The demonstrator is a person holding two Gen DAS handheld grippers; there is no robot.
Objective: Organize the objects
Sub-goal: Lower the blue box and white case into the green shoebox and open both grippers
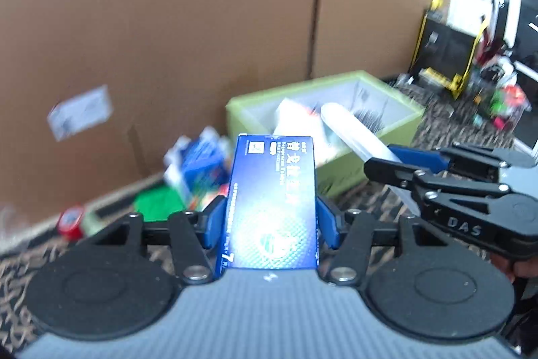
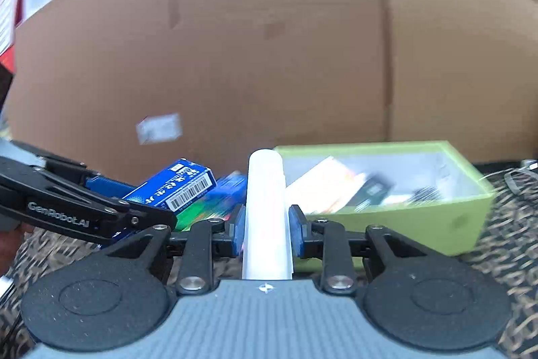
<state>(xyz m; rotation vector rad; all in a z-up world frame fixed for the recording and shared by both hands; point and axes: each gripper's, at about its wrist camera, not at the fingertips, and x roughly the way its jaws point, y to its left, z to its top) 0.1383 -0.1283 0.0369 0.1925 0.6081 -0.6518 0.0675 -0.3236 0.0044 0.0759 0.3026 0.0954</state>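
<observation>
My left gripper (image 1: 271, 217) is shut on a blue medicine box (image 1: 272, 201), its blue pads pressing both long sides; the box points forward over the carpet. The same blue box (image 2: 175, 185) shows at the left of the right wrist view, in the left gripper (image 2: 141, 207). My right gripper (image 2: 265, 226) is shut on a white tube (image 2: 266, 211) that stands up between its pads. In the left wrist view that white tube (image 1: 353, 130) reaches over a green box (image 1: 380, 133), held by the right gripper (image 1: 386, 157). The green box (image 2: 447, 221) holds several items.
A big cardboard wall (image 1: 188, 39) stands close behind. Loose on the patterned carpet (image 1: 20, 261) lie blue packets (image 1: 198, 164), a green piece (image 1: 158, 201) and a red tape roll (image 1: 71, 221). Black cases with yellow frames (image 1: 447, 52) and clutter stand at far right.
</observation>
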